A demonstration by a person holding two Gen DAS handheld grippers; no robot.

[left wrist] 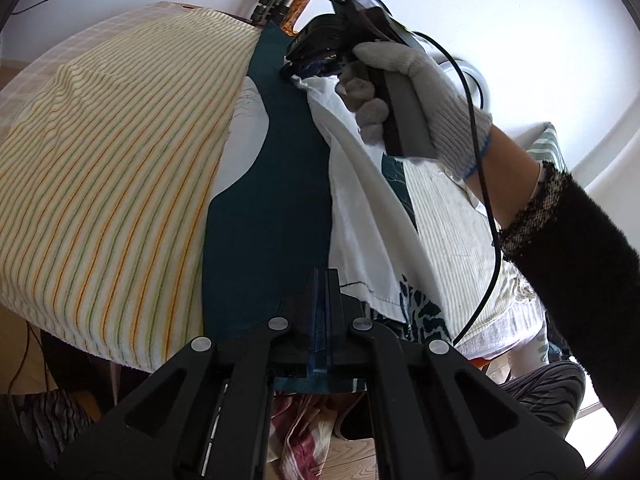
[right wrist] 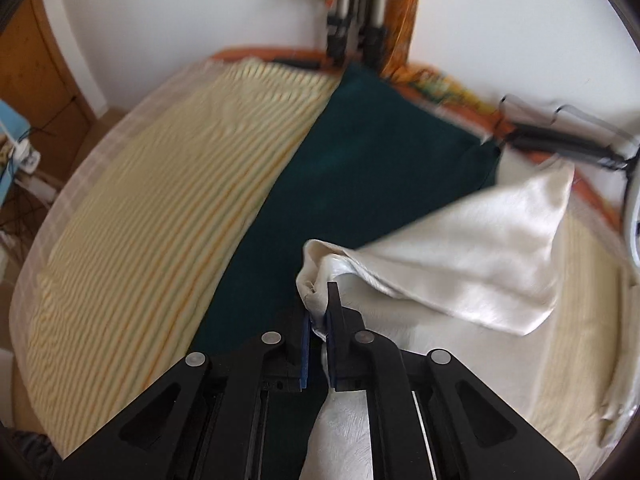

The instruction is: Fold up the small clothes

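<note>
A small garment, dark teal (left wrist: 276,200) outside and white (left wrist: 360,208) inside, lies across a striped surface. My left gripper (left wrist: 325,280) is shut on its near teal edge. My right gripper (left wrist: 296,70), held by a gloved hand, is shut on the far end where white cloth bunches. In the right wrist view my right gripper (right wrist: 320,312) pinches a bunched white fold (right wrist: 460,248), lifted and draped over the teal cloth (right wrist: 360,168). The left gripper (right wrist: 560,144) shows far right there, blurred.
A yellow-striped cover (left wrist: 112,168) spans the surface to the left. A white-and-grey striped cloth (left wrist: 452,220) lies to the right. A white wall and dark poles (right wrist: 352,36) stand behind. A cable (left wrist: 488,184) hangs from the right gripper. Patterned cloth (left wrist: 304,432) lies on the wooden floor below.
</note>
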